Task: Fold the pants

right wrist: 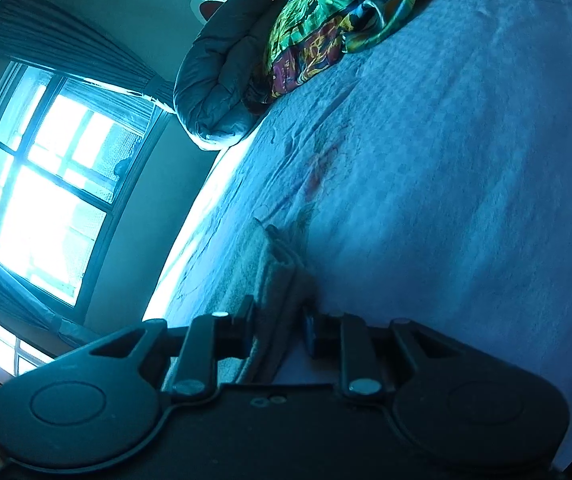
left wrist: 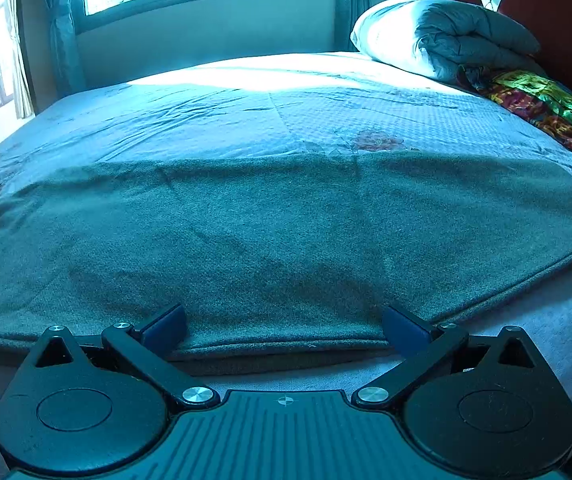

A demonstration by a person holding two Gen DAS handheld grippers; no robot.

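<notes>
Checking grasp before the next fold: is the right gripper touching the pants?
Touching. In the right wrist view the folded edge of the pants runs between the right gripper fingers, and the left finger presses against it.

pants (left wrist: 286, 232): grey-green, spread flat across mid-frame on bed (left wrist: 246, 112) | left gripper (left wrist: 285, 326): bottom centre, jaws spread wide, nothing between, at near hem | duvet (left wrist: 446, 36), patterned cloth (left wrist: 542, 108): upper right

No readable text, label, brand, number or sign in either view.
</notes>
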